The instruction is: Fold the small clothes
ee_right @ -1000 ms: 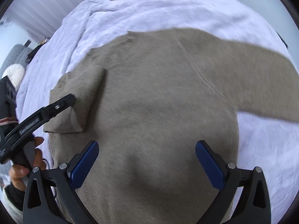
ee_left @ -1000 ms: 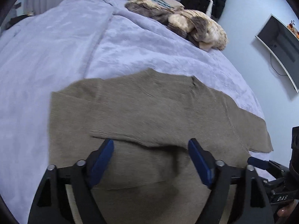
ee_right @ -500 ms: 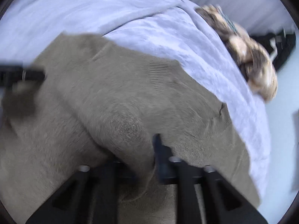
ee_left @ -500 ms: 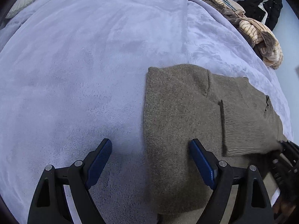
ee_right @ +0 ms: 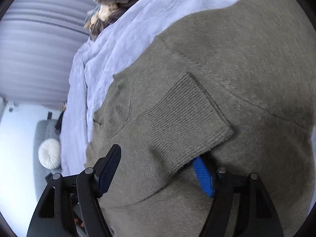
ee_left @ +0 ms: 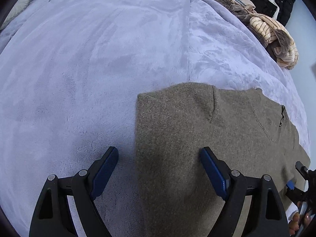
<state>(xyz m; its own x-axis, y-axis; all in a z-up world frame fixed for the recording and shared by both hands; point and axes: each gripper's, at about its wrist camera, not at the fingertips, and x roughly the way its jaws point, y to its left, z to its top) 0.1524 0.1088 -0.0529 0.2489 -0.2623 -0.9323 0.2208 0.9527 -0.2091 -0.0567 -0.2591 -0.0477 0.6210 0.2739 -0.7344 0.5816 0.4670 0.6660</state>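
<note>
Bedroom in a home: bed (ee_left: pixel 98 63) spread with a pale lilac plush blanket, heap of loose clothes (ee_left: pixel 264 29) at its far edge, dark garments (ee_left: pixel 276 2) hung by the wall, pleated curtain (ee_right: pixel 39 39) behind.

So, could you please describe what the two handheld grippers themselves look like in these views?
Both the left gripper and the right gripper have matte black plastic arms with triangular cut-outs and silver pivot bolts. Each carries two long blue ribbed pads. In the left wrist view, the right gripper's black frame shows a small blue part. No sleeve is visible.
</note>
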